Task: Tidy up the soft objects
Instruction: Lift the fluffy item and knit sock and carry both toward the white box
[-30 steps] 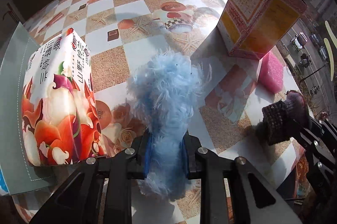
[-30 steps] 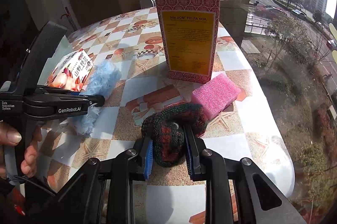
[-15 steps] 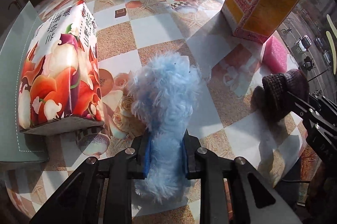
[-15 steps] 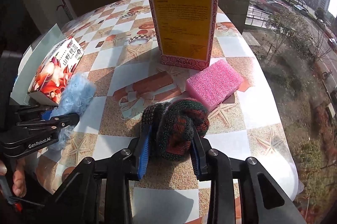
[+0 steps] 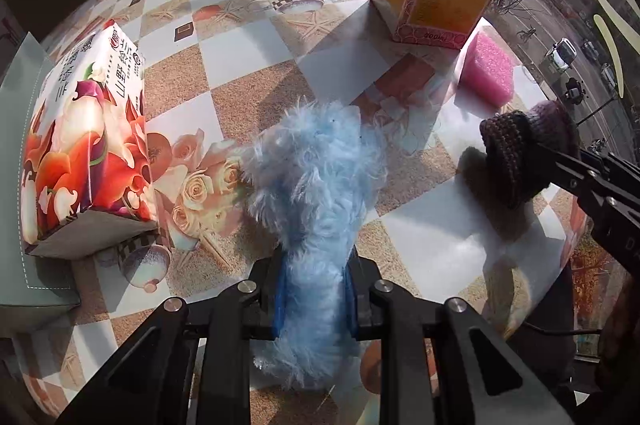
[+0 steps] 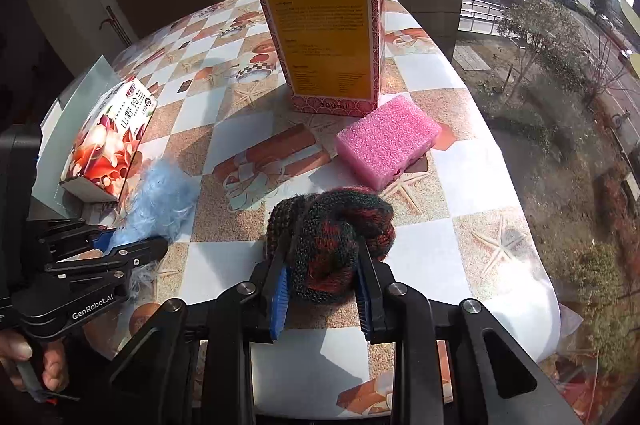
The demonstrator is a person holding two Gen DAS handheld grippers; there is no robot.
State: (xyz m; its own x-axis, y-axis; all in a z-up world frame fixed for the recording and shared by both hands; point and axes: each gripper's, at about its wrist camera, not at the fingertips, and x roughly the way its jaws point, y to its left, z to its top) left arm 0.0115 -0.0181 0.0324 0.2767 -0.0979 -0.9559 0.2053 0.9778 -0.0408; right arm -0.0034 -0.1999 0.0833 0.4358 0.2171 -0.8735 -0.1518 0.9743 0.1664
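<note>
A fluffy light-blue soft piece [image 5: 316, 185] is pinched in my left gripper [image 5: 314, 289], which is shut on its lower part; the free end points toward the floral tissue pack [image 5: 80, 145]. In the right wrist view the same blue piece [image 6: 160, 197] and left gripper [image 6: 120, 245] sit at the lower left, held by a hand. My right gripper [image 6: 323, 289] is shut on a dark red-and-green knitted bundle [image 6: 332, 225] just above the tablecloth. That bundle [image 5: 520, 145] also shows at the right of the left wrist view. A pink sponge [image 6: 386, 145] lies just beyond it.
A tall red-and-yellow carton [image 6: 324, 37] stands upright behind the sponge. The tissue pack [image 6: 108, 145] lies at the left, on a pale green sheet [image 5: 24, 185]. The checked table [image 6: 500, 245] ends close on the right and near side, by a window.
My left gripper has carried the blue fluffy piece a little across the table, so the tissue pack now sits farther off to the left. The right gripper still holds the knitted bundle in about the same place.
</note>
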